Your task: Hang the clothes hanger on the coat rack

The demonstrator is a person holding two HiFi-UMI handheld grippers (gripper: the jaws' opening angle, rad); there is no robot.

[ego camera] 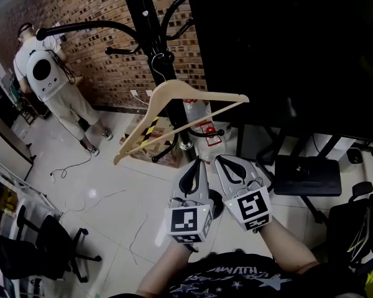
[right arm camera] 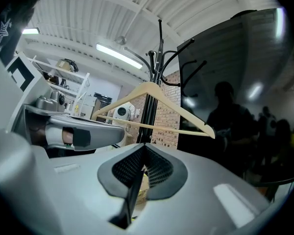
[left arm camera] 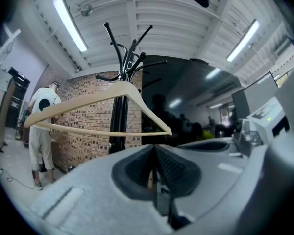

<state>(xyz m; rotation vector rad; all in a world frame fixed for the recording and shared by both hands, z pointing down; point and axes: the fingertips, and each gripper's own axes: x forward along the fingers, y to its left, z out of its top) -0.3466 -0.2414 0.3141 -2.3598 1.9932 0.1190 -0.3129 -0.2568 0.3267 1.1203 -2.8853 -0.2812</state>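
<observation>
A pale wooden clothes hanger (ego camera: 206, 95) hangs by its metal hook from the black coat rack (ego camera: 150, 42), tilted with its left end lower. Neither gripper touches it. My left gripper (ego camera: 197, 163) and right gripper (ego camera: 221, 160) sit side by side below and in front of it, both shut with nothing between the jaws. In the left gripper view the hanger (left arm camera: 88, 102) crosses the rack pole (left arm camera: 118, 116) above the shut left gripper (left arm camera: 154, 147). In the right gripper view the hanger (right arm camera: 176, 109) and rack (right arm camera: 148, 116) stand ahead of the shut right gripper (right arm camera: 143, 147).
A big black panel (ego camera: 286, 54) stands right of the rack, a brick wall (ego camera: 99, 54) behind it. A person (ego camera: 50, 79) stands at the back left. A white canister (ego camera: 199, 126) and a taped box sit at the rack's foot. A black office chair (ego camera: 50, 241) is near left.
</observation>
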